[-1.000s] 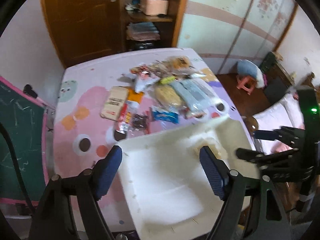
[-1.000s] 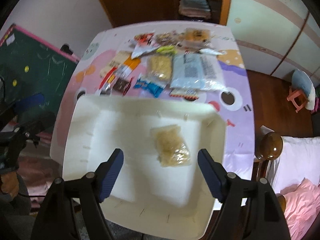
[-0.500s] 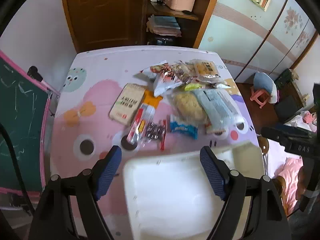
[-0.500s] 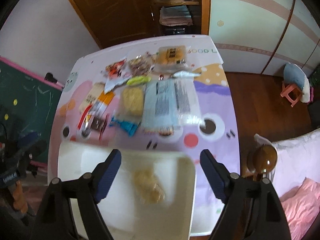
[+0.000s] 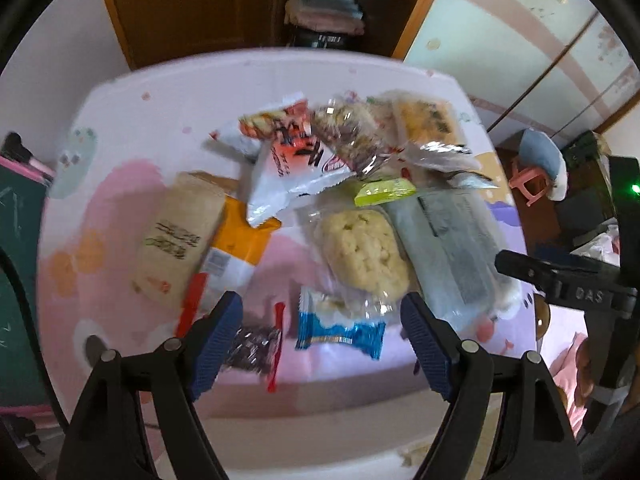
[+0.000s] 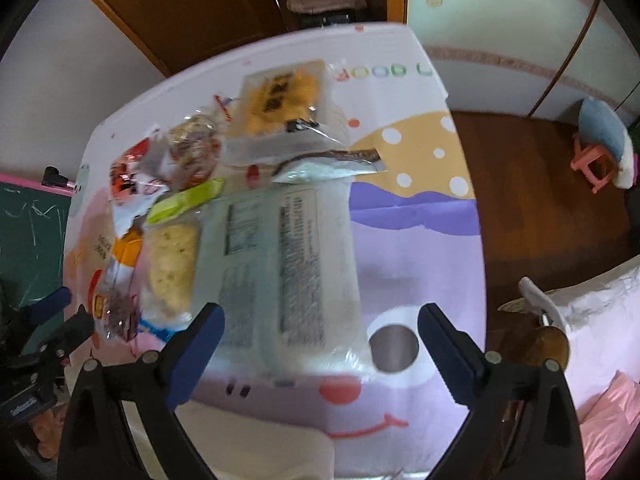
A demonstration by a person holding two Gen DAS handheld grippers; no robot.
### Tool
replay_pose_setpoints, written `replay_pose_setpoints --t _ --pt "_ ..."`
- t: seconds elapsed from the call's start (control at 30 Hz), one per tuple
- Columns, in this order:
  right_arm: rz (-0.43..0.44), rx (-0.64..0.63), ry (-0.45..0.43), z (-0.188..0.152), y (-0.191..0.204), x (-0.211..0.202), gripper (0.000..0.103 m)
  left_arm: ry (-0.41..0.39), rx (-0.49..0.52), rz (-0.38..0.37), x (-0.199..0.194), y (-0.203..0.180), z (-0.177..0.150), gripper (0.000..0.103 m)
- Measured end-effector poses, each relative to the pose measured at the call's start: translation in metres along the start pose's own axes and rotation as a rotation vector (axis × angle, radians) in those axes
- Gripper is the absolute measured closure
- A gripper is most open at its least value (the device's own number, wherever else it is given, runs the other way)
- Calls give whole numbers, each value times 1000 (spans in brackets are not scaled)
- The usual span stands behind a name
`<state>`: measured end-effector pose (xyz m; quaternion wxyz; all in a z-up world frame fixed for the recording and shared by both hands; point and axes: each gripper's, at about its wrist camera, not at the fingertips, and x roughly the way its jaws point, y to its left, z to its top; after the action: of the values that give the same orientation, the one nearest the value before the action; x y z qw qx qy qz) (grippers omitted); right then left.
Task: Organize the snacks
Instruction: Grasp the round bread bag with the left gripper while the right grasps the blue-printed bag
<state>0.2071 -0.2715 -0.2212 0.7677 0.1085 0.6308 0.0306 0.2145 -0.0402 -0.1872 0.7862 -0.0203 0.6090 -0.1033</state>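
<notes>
Snack packets lie in a heap on the pastel cartoon tablecloth [image 5: 132, 132]. My left gripper [image 5: 320, 340] hangs open above the near edge of the heap, over a blue-and-white packet [image 5: 340, 330] and a dark foil packet [image 5: 252, 350]; nothing is held. Beyond lie a clear pack of pale rice cake [image 5: 360, 252], a beige pack [image 5: 176, 236] and a white-and-red bag [image 5: 288, 168]. My right gripper [image 6: 324, 356] is over the near end of a large pale clear pack [image 6: 280, 264], its jaws opening and gripping nothing. The white tray's rim [image 6: 260, 440] shows at the bottom.
A green chalkboard [image 5: 12, 240] stands left of the table. Behind it are a wooden door and a shelf with folded cloths [image 5: 320, 8]. To the right are a pink stool [image 6: 596, 160], a wooden bedpost knob [image 6: 548, 344] and pink bedding [image 6: 608, 412].
Both grippers have moved forward and down, from above the white tray to over the snack heap. The tray has slid to the bottom edge of both views. The right jaws have widened.
</notes>
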Motion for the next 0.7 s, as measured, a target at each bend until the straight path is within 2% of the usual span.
replay_pose_setpoints --t 0.2,0.33,0.43,0.57,0.63,0.67,0.7 --pt "59 9 68 9 -11 34 5 57 -52 -15 42 -2 19 23" --pt "149 9 100 12 -14 46 5 93 -63 -29 63 -8 28 23" --pt "170 -4 113 13 -13 51 4 113 -60 -49 76 -14 31 23" --pt "167 -27 126 13 -8 52 4 139 -77 -101 91 -17 32 32" --pt "171 -46 125 16 -3 52 8 155 -91 -140 95 -15 34 39" --pt "184 -52 126 16 2 50 15 155 -93 -142 96 -16 34 41" --pt "210 -53 131 17 5 50 28 157 -85 -145 97 -18 35 44"
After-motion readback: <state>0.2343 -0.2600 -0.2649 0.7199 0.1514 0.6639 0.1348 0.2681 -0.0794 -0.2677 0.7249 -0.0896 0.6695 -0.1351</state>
